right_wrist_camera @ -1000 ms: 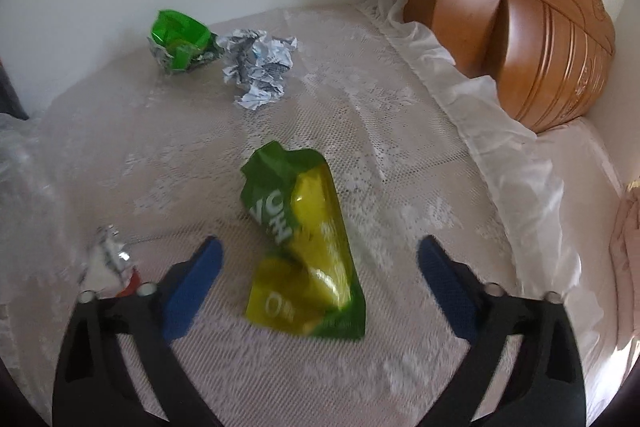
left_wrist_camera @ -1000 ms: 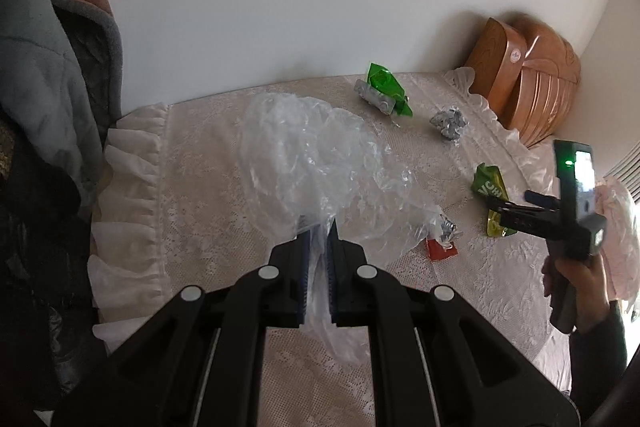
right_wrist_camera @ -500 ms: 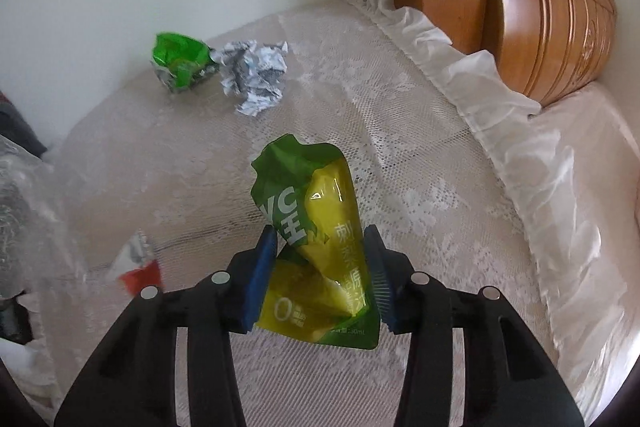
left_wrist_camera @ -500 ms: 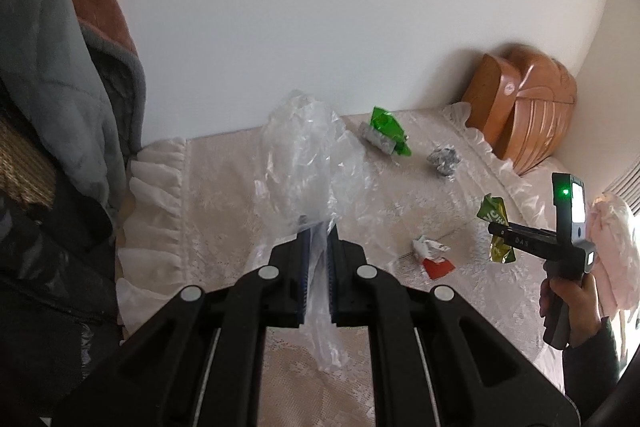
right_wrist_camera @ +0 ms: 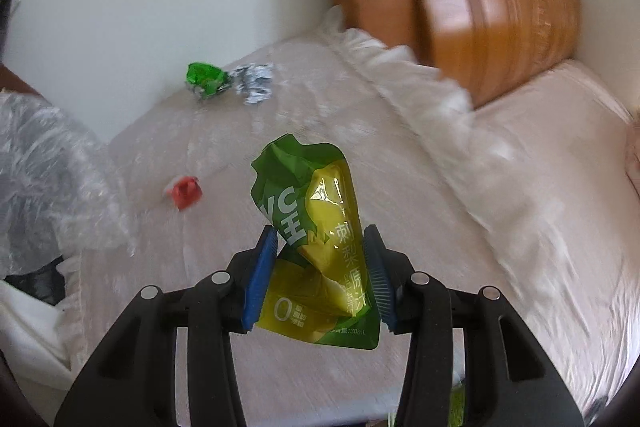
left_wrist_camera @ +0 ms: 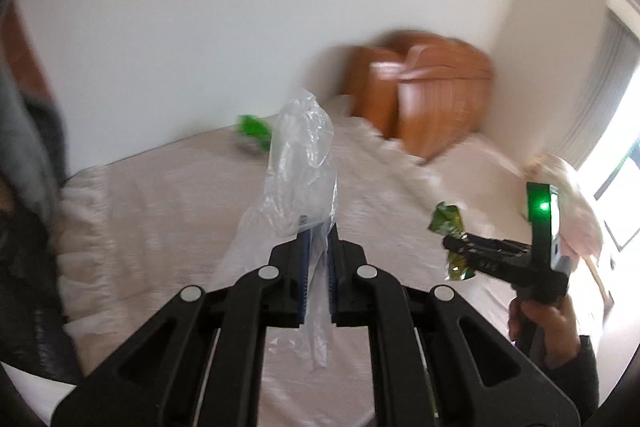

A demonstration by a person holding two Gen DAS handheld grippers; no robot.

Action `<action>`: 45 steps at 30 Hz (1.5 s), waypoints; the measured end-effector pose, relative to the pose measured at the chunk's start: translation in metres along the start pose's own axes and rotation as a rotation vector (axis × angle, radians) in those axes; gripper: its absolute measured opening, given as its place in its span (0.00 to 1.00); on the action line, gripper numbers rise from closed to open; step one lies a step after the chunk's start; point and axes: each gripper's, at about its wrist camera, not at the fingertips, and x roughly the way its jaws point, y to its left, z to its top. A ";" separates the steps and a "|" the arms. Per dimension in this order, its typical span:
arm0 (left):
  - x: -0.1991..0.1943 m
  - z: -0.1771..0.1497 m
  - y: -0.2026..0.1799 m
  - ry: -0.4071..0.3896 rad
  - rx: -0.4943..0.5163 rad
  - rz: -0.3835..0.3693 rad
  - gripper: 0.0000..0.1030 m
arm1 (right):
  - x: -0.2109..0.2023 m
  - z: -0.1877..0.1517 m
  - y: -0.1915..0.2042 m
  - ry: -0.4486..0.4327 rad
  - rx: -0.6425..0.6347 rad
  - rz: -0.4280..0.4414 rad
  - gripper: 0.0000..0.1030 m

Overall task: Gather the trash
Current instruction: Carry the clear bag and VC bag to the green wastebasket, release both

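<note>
We see a bed with a cream lace cover point(right_wrist_camera: 400, 187). Above it, the left gripper point(left_wrist_camera: 318, 239) clamps a crumpled clear plastic bag point(left_wrist_camera: 298, 163); the right gripper point(right_wrist_camera: 320, 267) clamps a green-and-yellow foil drink pouch point(right_wrist_camera: 316, 227). With only 1 edge pinched, the bag's mouth may sag shut, and the pouch could miss.

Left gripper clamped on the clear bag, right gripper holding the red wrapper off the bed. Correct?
Not quite. The right gripper holds the green-yellow pouch, as the right wrist view shows; the red wrapper lies on the bed. The left gripper is clamped on the clear bag.
</note>
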 end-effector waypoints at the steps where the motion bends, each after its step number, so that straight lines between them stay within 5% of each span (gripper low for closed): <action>1: -0.001 -0.001 -0.019 0.002 0.021 -0.042 0.07 | -0.009 -0.006 -0.008 -0.007 0.012 -0.007 0.44; 6: 0.006 -0.011 -0.102 0.047 0.132 -0.222 0.07 | -0.068 -0.052 -0.069 -0.049 0.119 -0.082 0.44; 17: 0.032 -0.068 -0.258 0.205 0.372 -0.486 0.07 | -0.153 -0.160 -0.183 -0.078 0.376 -0.252 0.44; 23: 0.063 -0.105 -0.306 0.317 0.452 -0.515 0.07 | -0.176 -0.208 -0.219 -0.055 0.466 -0.307 0.44; 29: 0.107 -0.150 -0.332 0.451 0.491 -0.452 0.07 | -0.168 -0.224 -0.237 -0.028 0.509 -0.316 0.44; 37: 0.118 -0.169 -0.346 0.491 0.535 -0.430 0.08 | -0.169 -0.236 -0.240 -0.023 0.518 -0.300 0.45; 38: 0.118 -0.171 -0.347 0.500 0.541 -0.434 0.11 | -0.170 -0.236 -0.239 -0.024 0.518 -0.299 0.45; 40: 0.118 -0.173 -0.347 0.507 0.547 -0.430 0.42 | -0.168 -0.237 -0.238 -0.023 0.519 -0.295 0.45; 41: 0.115 -0.173 -0.347 0.496 0.549 -0.423 0.67 | -0.168 -0.238 -0.238 -0.023 0.519 -0.293 0.45; 42: 0.112 -0.172 -0.348 0.484 0.549 -0.418 0.77 | -0.167 -0.238 -0.237 -0.022 0.519 -0.292 0.45; 45: 0.106 -0.170 -0.348 0.459 0.558 -0.432 0.85 | -0.165 -0.239 -0.234 -0.018 0.519 -0.289 0.46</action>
